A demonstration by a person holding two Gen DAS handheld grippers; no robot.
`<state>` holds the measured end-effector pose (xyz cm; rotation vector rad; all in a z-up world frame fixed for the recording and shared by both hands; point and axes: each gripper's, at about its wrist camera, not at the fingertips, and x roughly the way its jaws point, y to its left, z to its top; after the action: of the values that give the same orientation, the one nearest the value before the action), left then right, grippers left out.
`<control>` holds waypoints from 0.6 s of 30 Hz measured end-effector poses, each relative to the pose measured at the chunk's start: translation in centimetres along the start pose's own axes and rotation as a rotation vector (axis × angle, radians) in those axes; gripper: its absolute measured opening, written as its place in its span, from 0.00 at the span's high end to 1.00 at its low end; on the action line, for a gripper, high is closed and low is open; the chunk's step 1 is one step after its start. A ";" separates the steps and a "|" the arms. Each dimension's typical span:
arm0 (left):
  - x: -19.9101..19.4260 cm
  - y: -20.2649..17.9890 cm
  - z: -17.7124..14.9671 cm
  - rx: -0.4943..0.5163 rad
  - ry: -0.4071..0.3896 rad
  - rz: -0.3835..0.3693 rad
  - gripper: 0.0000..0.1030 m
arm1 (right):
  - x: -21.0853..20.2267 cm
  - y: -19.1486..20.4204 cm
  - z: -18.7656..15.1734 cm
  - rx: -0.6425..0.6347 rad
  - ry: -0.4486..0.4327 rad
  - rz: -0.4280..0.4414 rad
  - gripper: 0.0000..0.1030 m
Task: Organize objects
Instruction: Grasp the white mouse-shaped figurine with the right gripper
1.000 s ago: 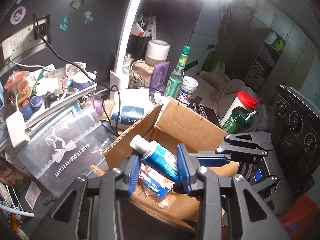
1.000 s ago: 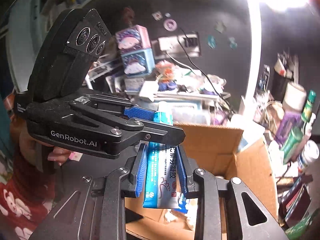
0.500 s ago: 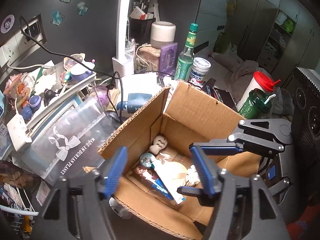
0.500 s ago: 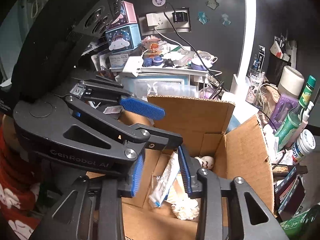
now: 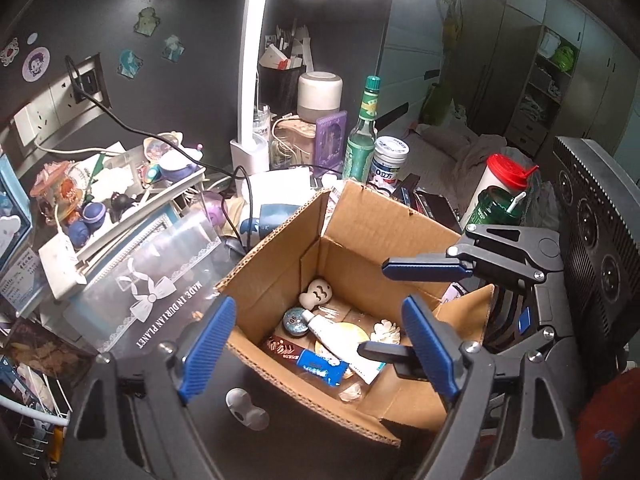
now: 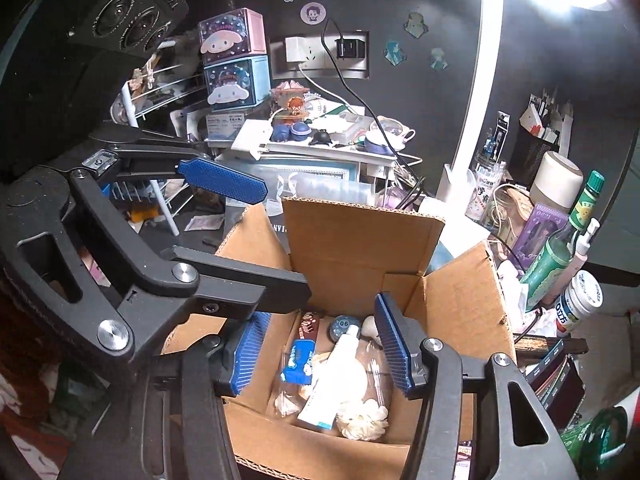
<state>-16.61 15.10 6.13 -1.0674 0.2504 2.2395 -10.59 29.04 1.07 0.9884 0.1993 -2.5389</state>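
Both released: left gripper (image 5: 316,346) spread wide, right gripper (image 6: 320,354) half open, jaws just opened further, nothing between either pair. Toothpaste tube (image 5: 344,340), clamped by both a second ago, now lying loose on the floor of the cardboard box (image 5: 360,240), so one item stowed. Beyond, "MADE IN DURIAN PLANET" on the clear bag (image 5: 148,292); tube's own print unreadable
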 end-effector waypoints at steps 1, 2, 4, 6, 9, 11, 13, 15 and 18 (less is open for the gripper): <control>-0.8 0.3 -0.3 -0.003 -0.015 -0.003 0.19 | -0.3 0.4 0.0 -0.006 -0.014 0.002 0.52; -1.7 0.7 -0.7 -0.009 -0.033 -0.008 0.19 | -0.7 0.9 0.1 -0.015 -0.033 0.010 0.52; -3.8 1.7 -1.5 -0.032 -0.075 -0.004 0.19 | -1.6 2.5 0.2 -0.043 -0.074 0.035 0.52; -5.7 3.0 -2.9 -0.065 -0.120 0.025 0.17 | -2.3 4.6 0.3 -0.080 -0.108 0.059 0.52; -8.0 5.1 -5.9 -0.119 -0.175 0.099 0.15 | -3.0 7.9 0.3 -0.131 -0.142 0.127 0.52; -9.0 6.6 -8.2 -0.166 -0.203 0.143 0.15 | -2.7 10.4 0.1 -0.163 -0.139 0.195 0.52; -9.6 8.1 -10.8 -0.218 -0.225 0.185 0.15 | -1.8 12.6 -0.4 -0.186 -0.115 0.248 0.52; -9.7 9.3 -13.4 -0.262 -0.235 0.226 0.15 | -0.2 14.7 -1.1 -0.194 -0.071 0.303 0.52; -9.2 10.8 -16.9 -0.312 -0.228 0.263 0.14 | 2.5 16.9 -2.4 -0.186 0.000 0.364 0.52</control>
<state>-8.33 -4.64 0.97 -0.9649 -0.0634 2.6780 -3.63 13.55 -2.10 0.8636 0.2284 -2.1479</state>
